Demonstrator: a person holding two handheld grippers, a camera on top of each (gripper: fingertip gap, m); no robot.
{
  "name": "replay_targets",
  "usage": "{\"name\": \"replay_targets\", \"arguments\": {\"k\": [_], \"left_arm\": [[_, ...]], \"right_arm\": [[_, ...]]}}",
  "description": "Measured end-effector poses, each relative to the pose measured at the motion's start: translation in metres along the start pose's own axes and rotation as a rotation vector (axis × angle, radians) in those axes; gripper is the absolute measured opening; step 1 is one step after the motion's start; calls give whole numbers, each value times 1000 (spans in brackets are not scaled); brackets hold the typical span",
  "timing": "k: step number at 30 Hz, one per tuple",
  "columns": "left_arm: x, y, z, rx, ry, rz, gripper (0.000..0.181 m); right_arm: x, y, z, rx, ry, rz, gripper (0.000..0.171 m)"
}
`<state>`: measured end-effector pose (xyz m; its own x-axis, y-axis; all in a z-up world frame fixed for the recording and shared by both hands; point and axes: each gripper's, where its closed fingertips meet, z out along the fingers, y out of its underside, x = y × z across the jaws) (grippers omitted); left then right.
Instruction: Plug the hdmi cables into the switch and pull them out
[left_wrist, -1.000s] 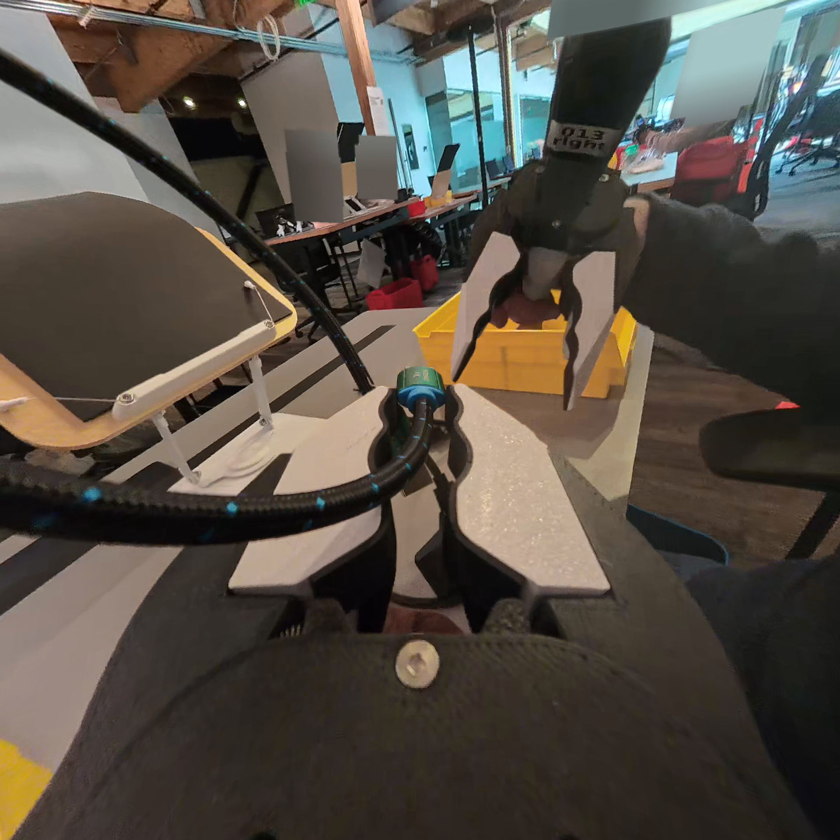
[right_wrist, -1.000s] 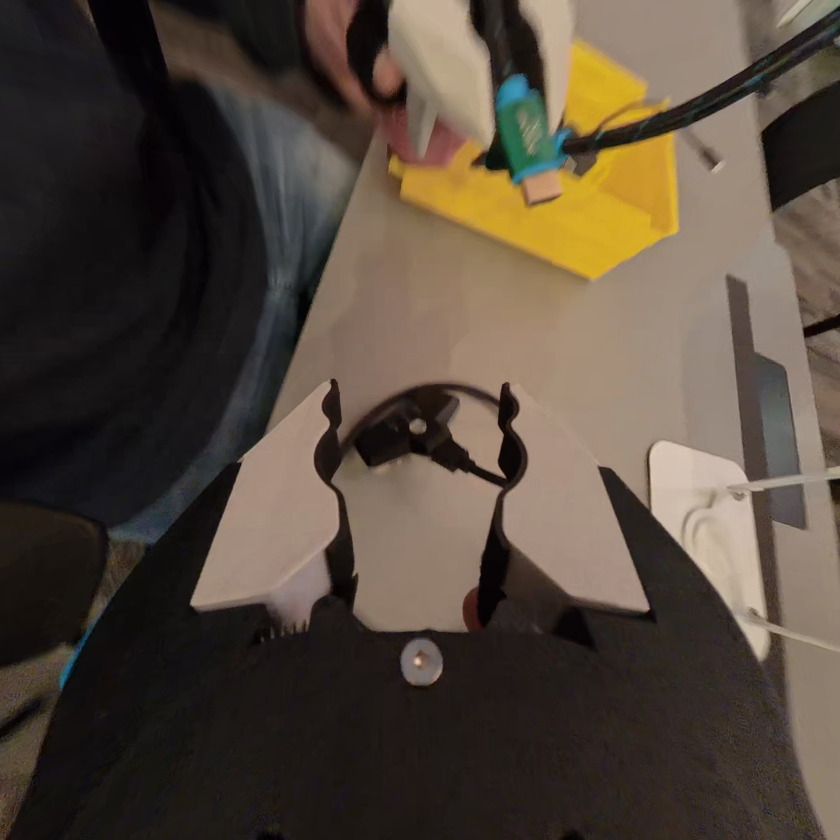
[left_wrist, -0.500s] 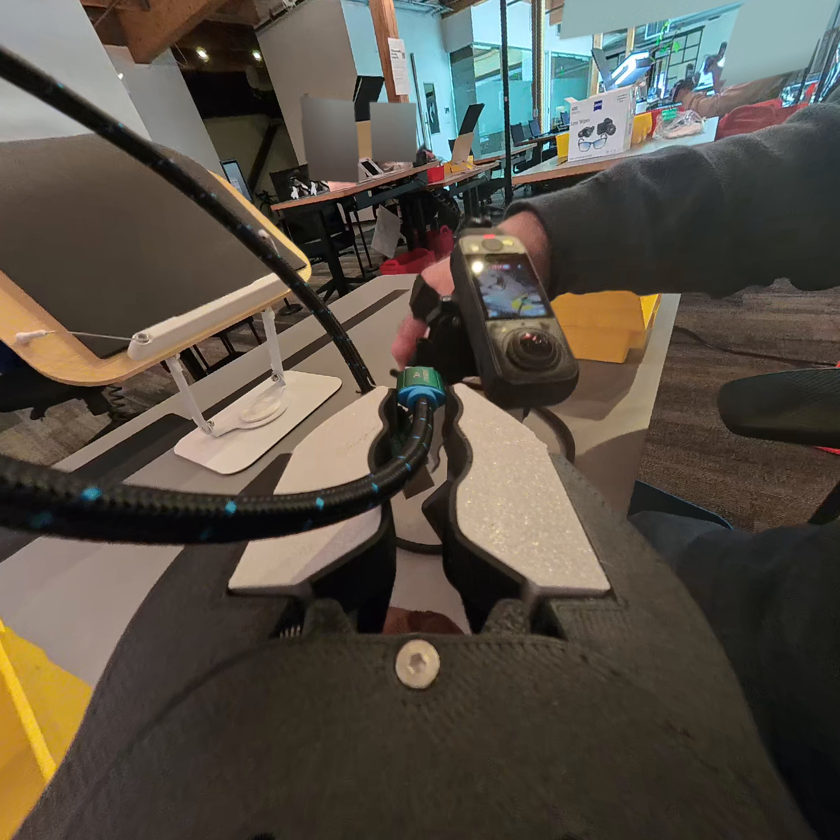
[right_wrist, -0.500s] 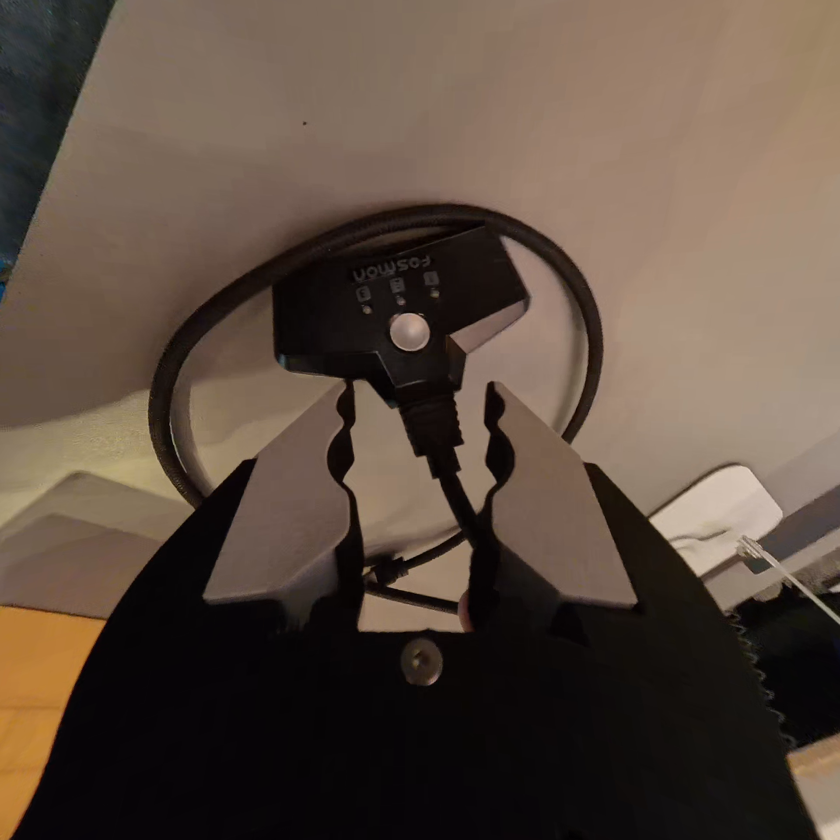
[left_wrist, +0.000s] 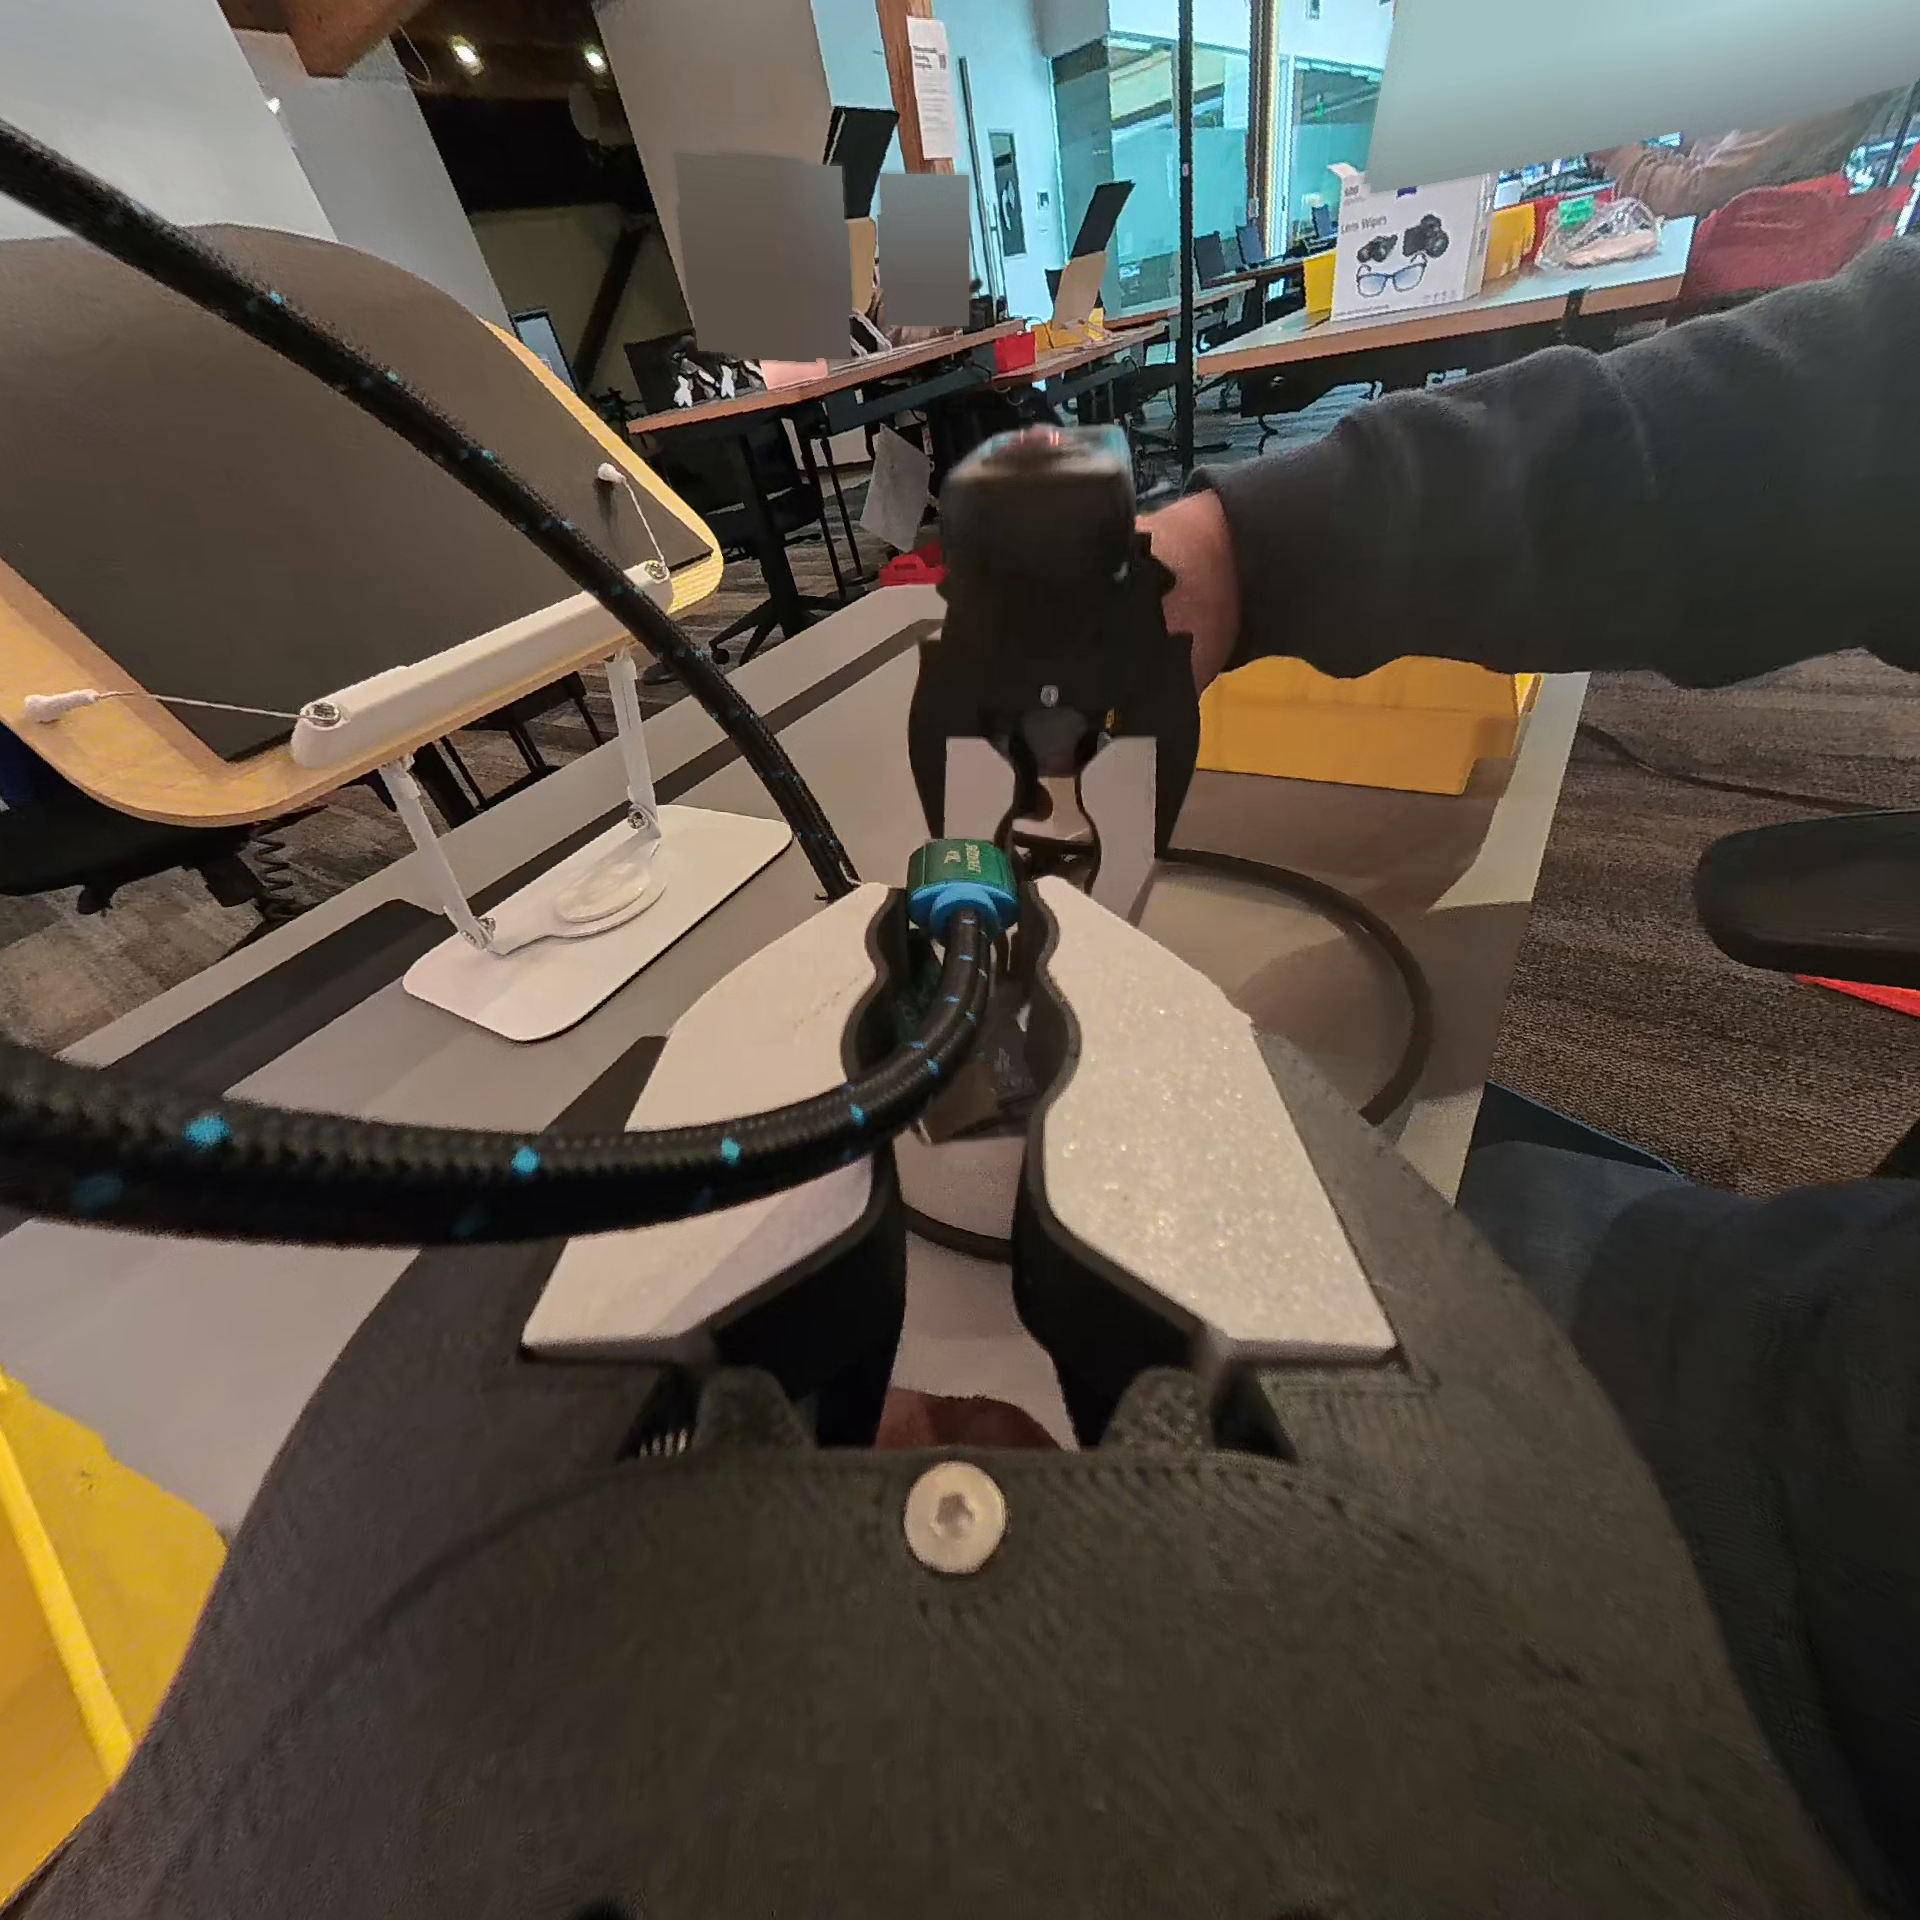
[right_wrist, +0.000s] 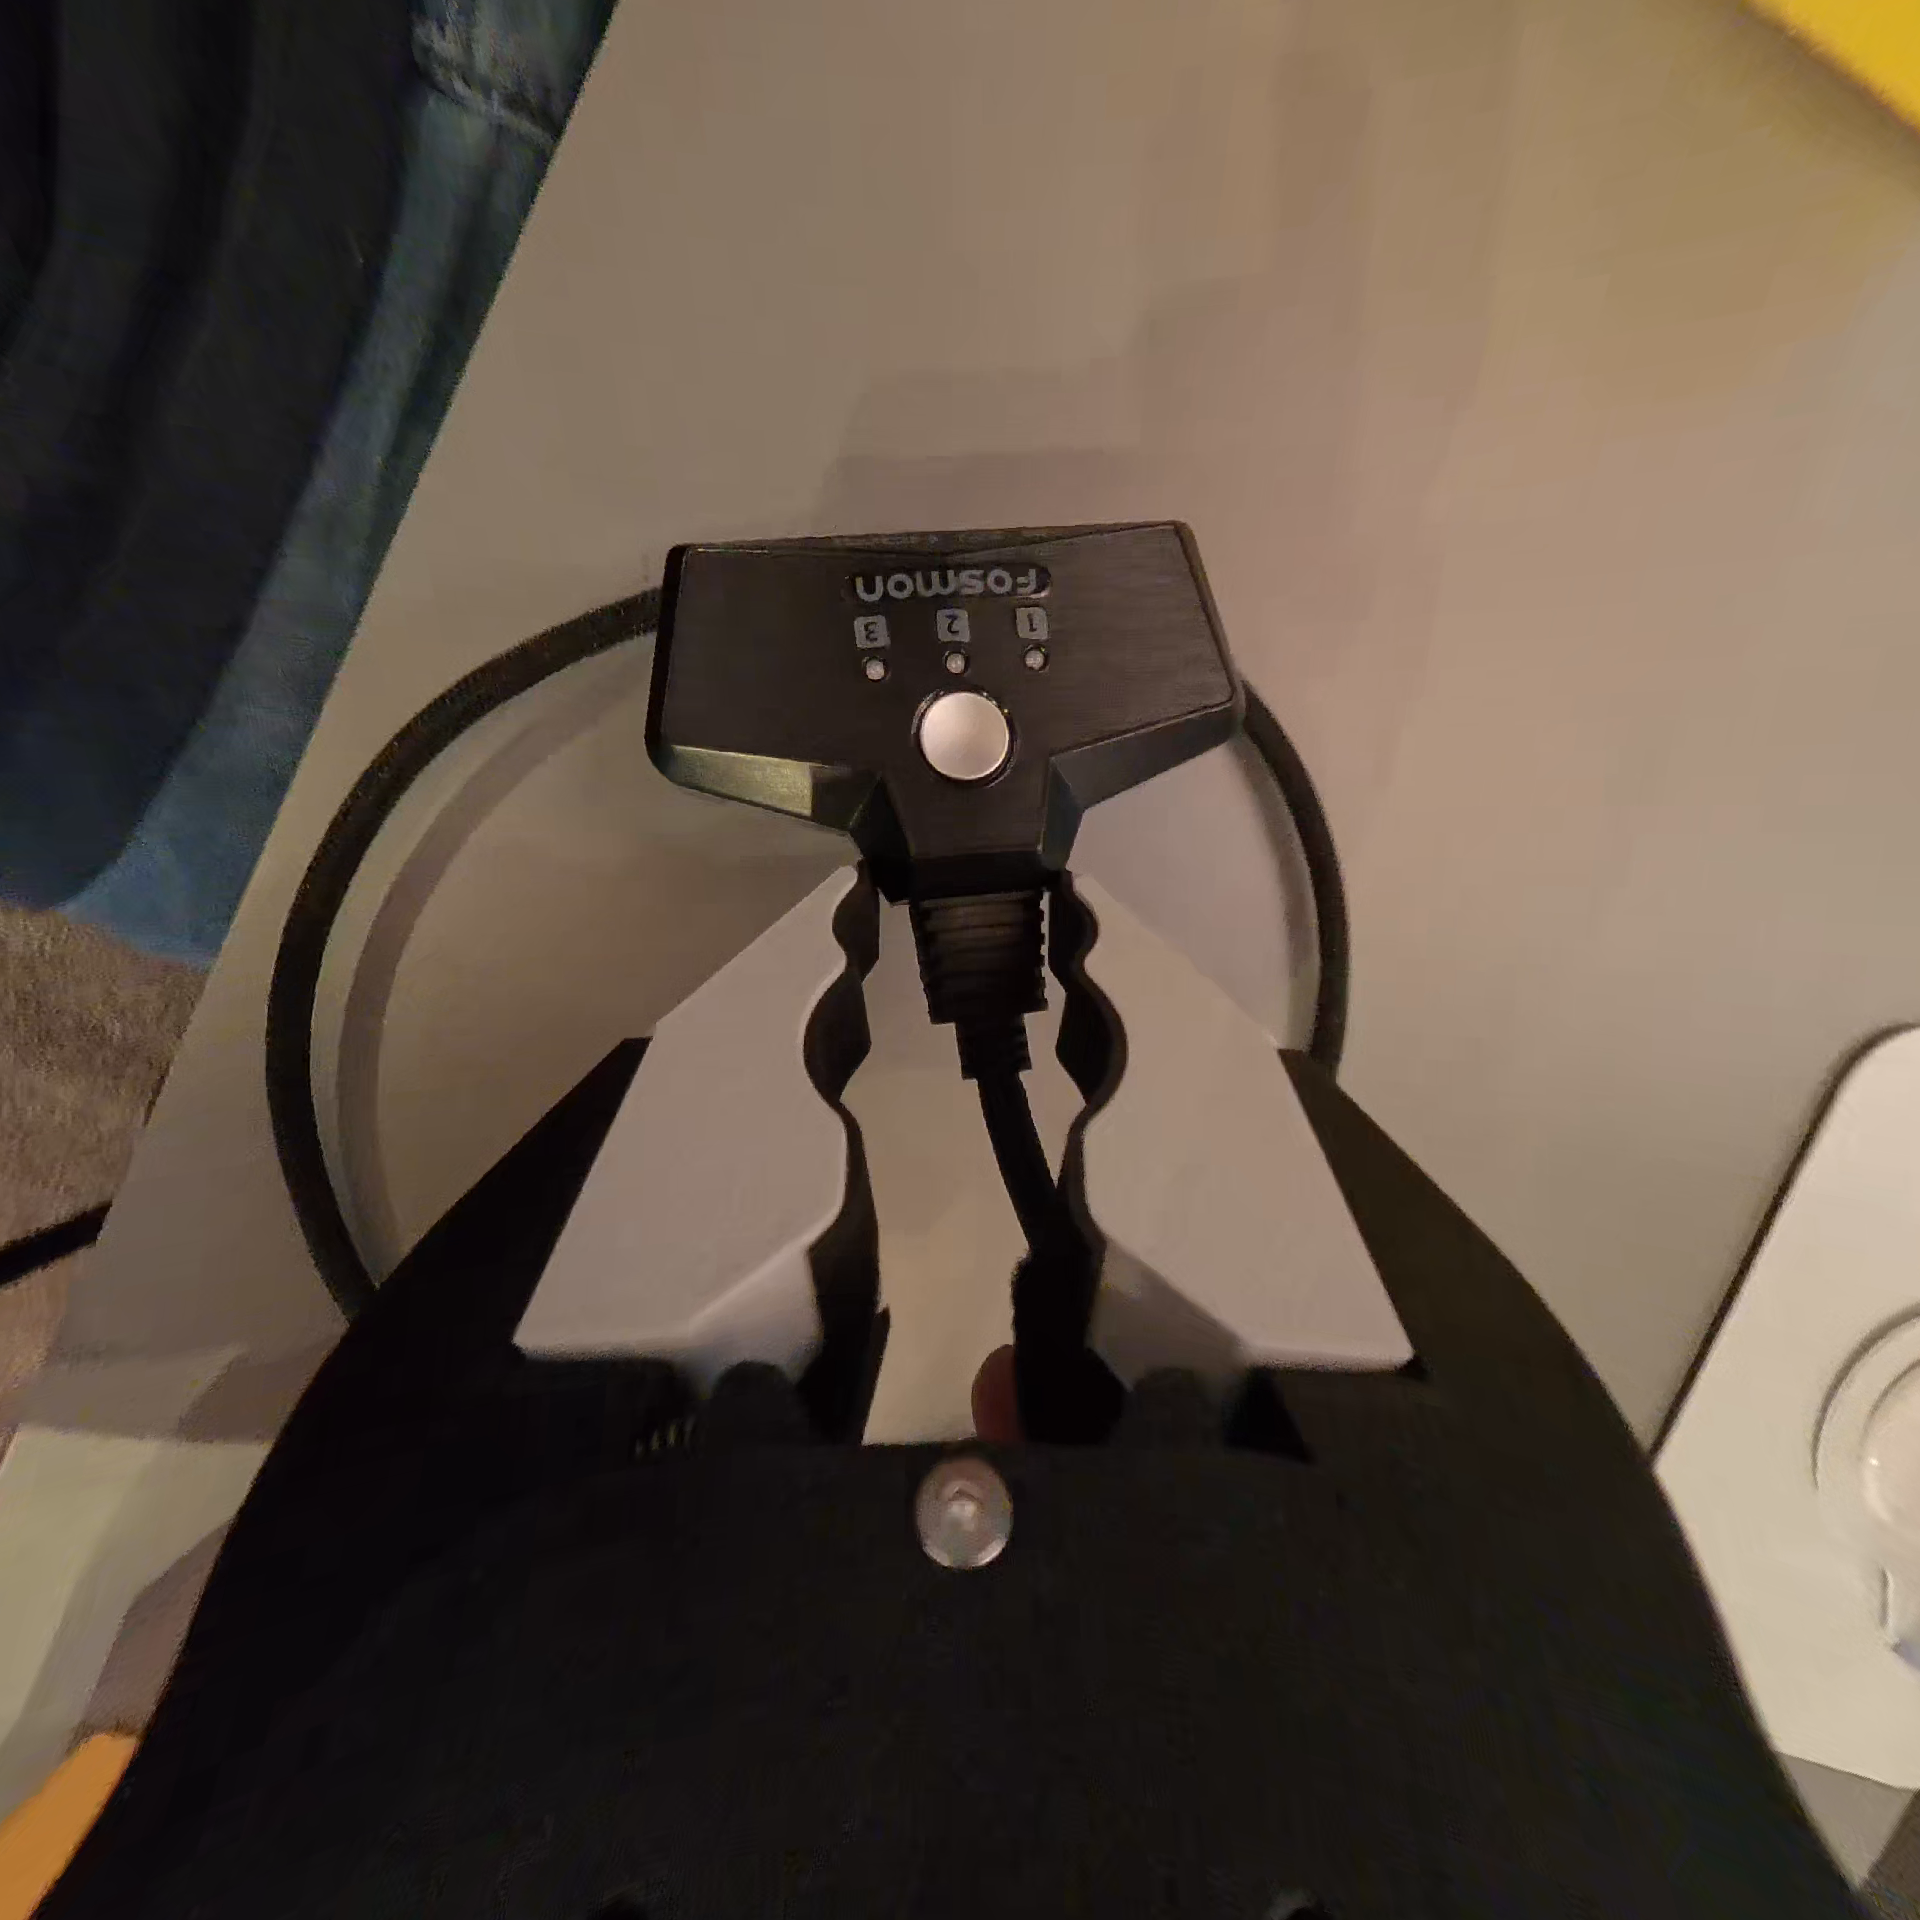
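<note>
Left hand-held gripper (left_wrist: 961, 914) pinches the green-and-blue hdmi plug (left_wrist: 958, 881) between its fingertips; the braided black cable (left_wrist: 436, 1164) with blue flecks bends out to the left and arcs up over the view. Right hand-held gripper (right_wrist: 961, 894) sits low over the grey table (right_wrist: 1143, 312), its fingers closed in on the ribbed strain relief (right_wrist: 977, 956) at the neck of the black switch (right_wrist: 940, 686), touching or nearly so; a firm pinch cannot be told. Switch lies flat on the table, silver button (right_wrist: 964, 736) up, three small indicator dots above it, its own thin black cord (right_wrist: 312, 935) looped in a ring around it. In the left wrist view the right hand-held gripper (left_wrist: 1044, 831) points down just beyond the plug, held by a hand (left_wrist: 1195, 592) in a dark sleeve. White tablet stand (left_wrist: 592, 935) to the left, yellow bin (left_wrist: 1351, 727) behind.
</note>
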<state>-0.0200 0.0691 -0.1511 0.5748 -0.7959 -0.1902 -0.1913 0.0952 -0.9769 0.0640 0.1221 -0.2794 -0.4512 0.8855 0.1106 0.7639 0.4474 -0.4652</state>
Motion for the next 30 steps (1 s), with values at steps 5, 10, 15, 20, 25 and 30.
{"name": "replay_targets", "arguments": {"k": [5,10,15,20,25,30], "left_arm": [[-2,-2,3,0,-11,-1,19],[-3,-10,5,22,-12,2,19],[-5,-8,3,36,-11,-34,19],[-4,-11,5,49,-8,-67,19],[-4,-8,7,45,2,-84,19],[-3,-8,8,47,17,-100,19]], "right_arm": [[4,-23,-32,218,12,71,31],[3,-41,-56,379,2,107,32],[7,-55,-73,474,3,115,31],[7,-63,-75,492,2,104,31],[6,-68,-75,495,2,96,31],[7,-69,-76,493,4,88,31]]}}
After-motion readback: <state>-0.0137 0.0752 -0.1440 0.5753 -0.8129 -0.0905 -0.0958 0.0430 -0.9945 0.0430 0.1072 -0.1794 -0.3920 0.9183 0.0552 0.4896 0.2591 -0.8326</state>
